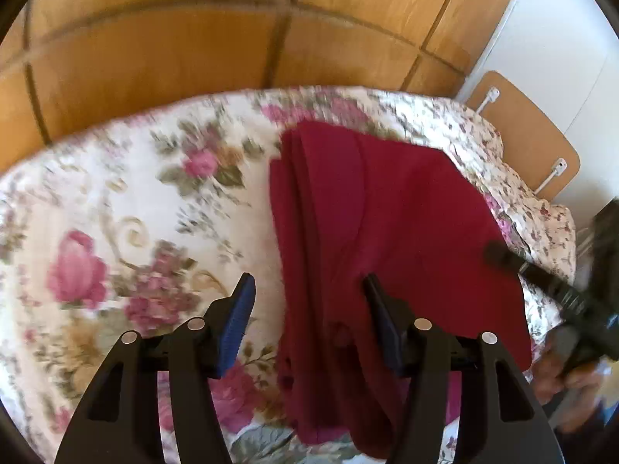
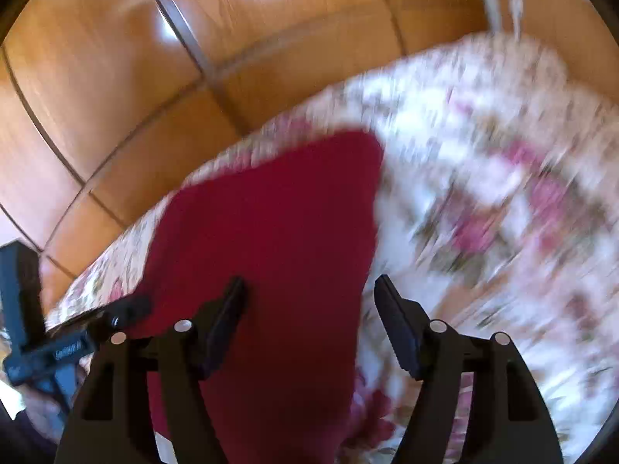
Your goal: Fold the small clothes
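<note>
Garment: a dark red garment lay folded in layers on the bed, toward its far edge by the wooden wardrobe, with stacked fold edges showing along one side.
Left gripper: the left gripper was spread above the garment's near edge, with nothing pinched.
Right gripper: the right gripper was likewise spread over the red cloth and empty.
Risk: the loose layers looked likely to slide apart if one jaw snagged only the top ply; a careless lift would probably undo the fold.
Risk, surface: the soft bedspread might bunch up and get pinched along with the garment.
Materials: the garment seemed a matte, soft knit; the bedspread was cream with pink floral print; the wardrobe was glossy orange-brown panels.
Shapes: the garment formed a rough rectangle with a rounded near corner.
</note>
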